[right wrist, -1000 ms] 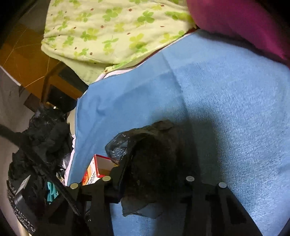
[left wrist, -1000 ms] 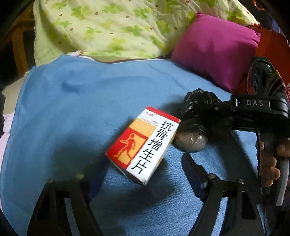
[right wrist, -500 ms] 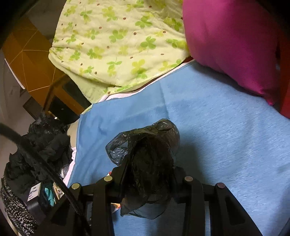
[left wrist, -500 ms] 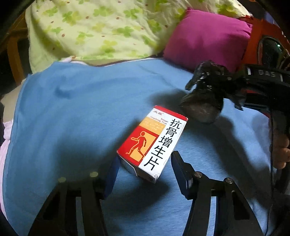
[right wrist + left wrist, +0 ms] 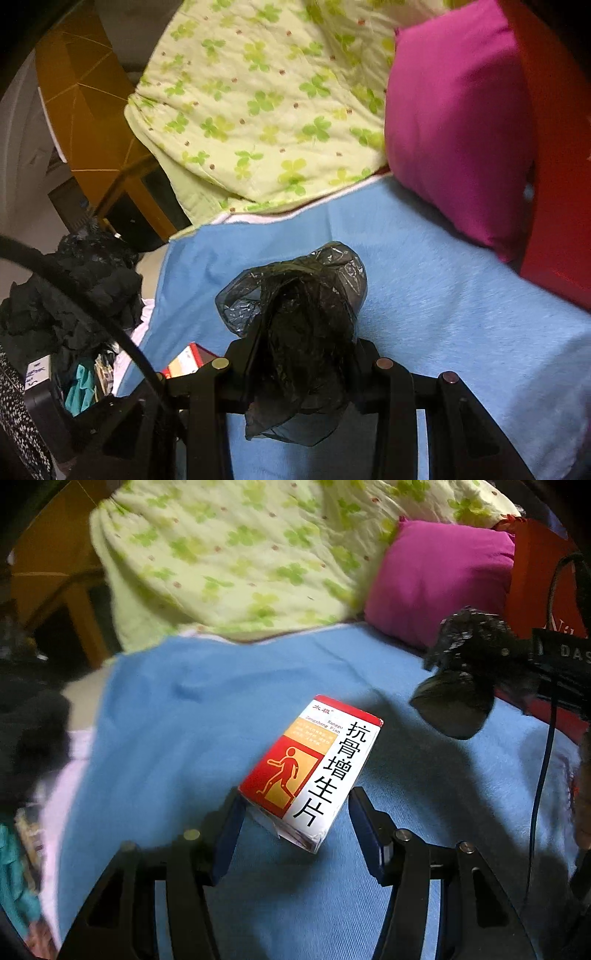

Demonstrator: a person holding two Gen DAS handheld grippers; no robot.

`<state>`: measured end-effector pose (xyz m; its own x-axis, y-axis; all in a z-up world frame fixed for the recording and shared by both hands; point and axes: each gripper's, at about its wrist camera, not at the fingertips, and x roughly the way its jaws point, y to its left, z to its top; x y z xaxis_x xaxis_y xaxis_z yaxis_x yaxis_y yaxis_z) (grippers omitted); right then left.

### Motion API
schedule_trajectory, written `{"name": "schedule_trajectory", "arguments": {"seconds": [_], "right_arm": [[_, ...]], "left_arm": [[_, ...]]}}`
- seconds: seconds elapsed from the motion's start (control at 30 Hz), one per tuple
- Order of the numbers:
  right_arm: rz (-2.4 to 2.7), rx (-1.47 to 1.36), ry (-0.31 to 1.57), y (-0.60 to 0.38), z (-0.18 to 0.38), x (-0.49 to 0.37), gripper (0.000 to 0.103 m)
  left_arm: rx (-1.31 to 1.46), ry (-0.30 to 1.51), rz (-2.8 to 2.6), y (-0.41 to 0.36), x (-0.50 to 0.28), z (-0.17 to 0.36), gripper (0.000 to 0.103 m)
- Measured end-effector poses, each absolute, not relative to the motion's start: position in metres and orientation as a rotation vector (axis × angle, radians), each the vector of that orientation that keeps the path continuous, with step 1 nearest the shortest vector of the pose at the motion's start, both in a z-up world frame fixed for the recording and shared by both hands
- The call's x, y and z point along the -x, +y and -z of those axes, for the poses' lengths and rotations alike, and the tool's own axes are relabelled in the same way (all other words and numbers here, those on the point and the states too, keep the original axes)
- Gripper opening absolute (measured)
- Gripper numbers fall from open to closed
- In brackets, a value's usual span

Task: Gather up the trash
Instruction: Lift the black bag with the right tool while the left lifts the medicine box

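A red, orange and white medicine box (image 5: 314,771) lies on the blue blanket (image 5: 177,716). My left gripper (image 5: 293,819) is open, its two fingers on either side of the box's near end, with gaps at both sides. My right gripper (image 5: 303,354) is shut on a crumpled black plastic bag (image 5: 303,317) and holds it above the blanket. In the left wrist view the bag (image 5: 458,698) hangs from the right gripper to the right of the box. A corner of the box (image 5: 188,362) shows at lower left in the right wrist view.
A green clover-print quilt (image 5: 236,554) and a magenta pillow (image 5: 439,579) lie at the far end of the blanket. A red bag (image 5: 535,579) stands at right. Dark clothes (image 5: 85,288) and clutter sit beyond the blanket's left edge.
My right gripper has lifted the black bag off the blanket, up and to the right. My left gripper has moved forward so its fingers now flank the box.
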<state>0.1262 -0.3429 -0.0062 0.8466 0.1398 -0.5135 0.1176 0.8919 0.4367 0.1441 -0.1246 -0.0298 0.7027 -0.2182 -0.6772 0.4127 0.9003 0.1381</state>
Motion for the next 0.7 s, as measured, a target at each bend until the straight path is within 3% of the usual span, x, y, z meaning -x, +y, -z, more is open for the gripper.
{"name": "schedule_trajectory", "arguments": {"seconds": [0.4,0.7], "right_arm": [[-0.017,-0.405,0.498,-0.336,-0.010,0.030,0.040],[-0.073,-0.367,0.381,-0.319,-0.072,0.106,0.040]], "left_arm": [[-0.262,0.520,0.202,-0.106,-0.022,-0.054,0.059],[-0.254,0.399,0.184,-0.103,0.054,-0.114,0.059]]}}
